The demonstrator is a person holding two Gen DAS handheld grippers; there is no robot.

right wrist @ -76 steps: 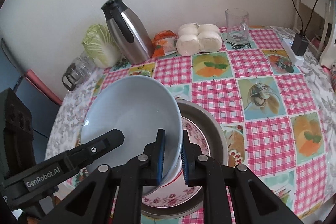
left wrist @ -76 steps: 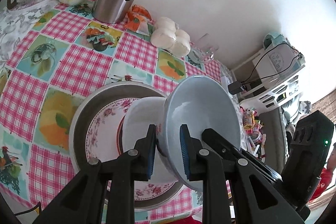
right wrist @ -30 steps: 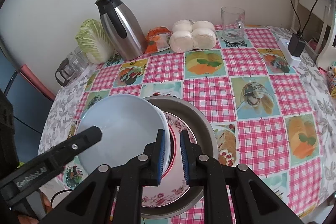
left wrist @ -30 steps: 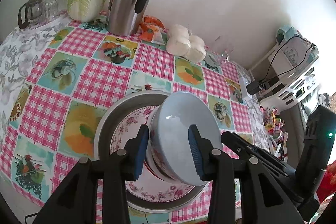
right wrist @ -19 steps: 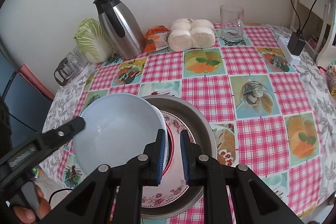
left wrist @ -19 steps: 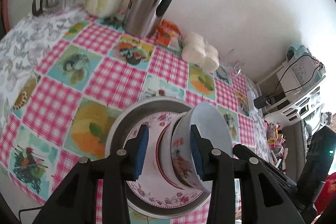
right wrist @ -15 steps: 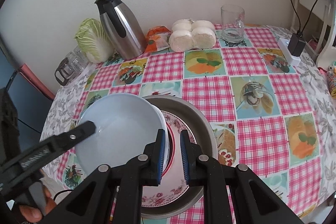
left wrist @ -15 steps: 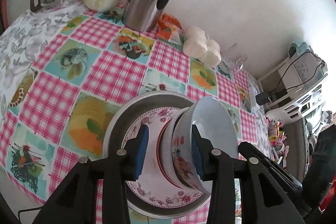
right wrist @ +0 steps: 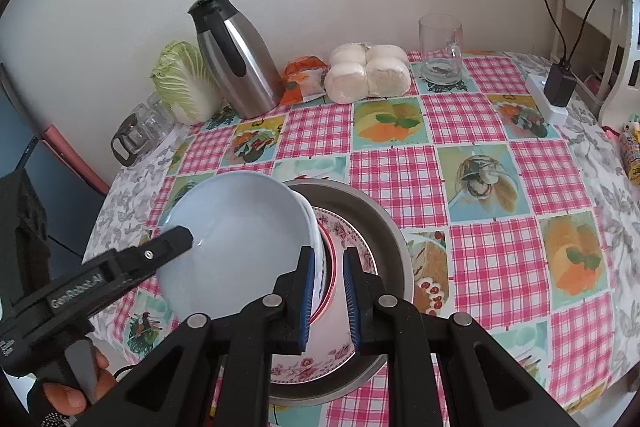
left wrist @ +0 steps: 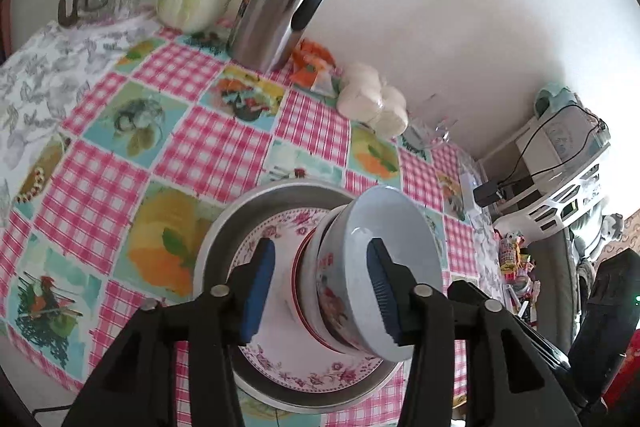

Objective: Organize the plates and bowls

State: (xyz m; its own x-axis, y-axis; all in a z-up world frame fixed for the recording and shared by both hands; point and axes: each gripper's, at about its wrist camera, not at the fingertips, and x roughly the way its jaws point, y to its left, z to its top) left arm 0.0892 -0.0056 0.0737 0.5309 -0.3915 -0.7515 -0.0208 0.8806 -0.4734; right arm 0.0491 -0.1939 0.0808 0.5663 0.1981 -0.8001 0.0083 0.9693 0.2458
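A pale blue bowl point(left wrist: 384, 227) with a flowered outside, nested in a white red-rimmed bowl, leans tilted over a flowered plate point(left wrist: 280, 347) inside a round metal pan point(left wrist: 240, 215). My left gripper point(left wrist: 320, 291) is opening. The bowl sits between its jaws, with the left pad well clear of the bowl's wall. In the right wrist view my right gripper point(right wrist: 329, 301) clamps the near rim of the nested bowls point(right wrist: 240, 227), and its jaws are just starting to ease apart. One left fingertip point(right wrist: 176, 239) lies over the bowl's far rim.
Along the back wall stand a steel thermos point(right wrist: 236, 67), a cabbage point(right wrist: 184, 83), wrapped buns point(right wrist: 368, 73), a glass mug point(right wrist: 440, 47) and glass cups point(right wrist: 140, 131). A power strip point(right wrist: 548, 99) lies at the right edge. A hand point(right wrist: 60, 395) holds the left gripper.
The tilted bowls came down onto the plate in the pan. The left jaws spread apart and let go of the bowl's wall. The right gripper stayed on the rim.
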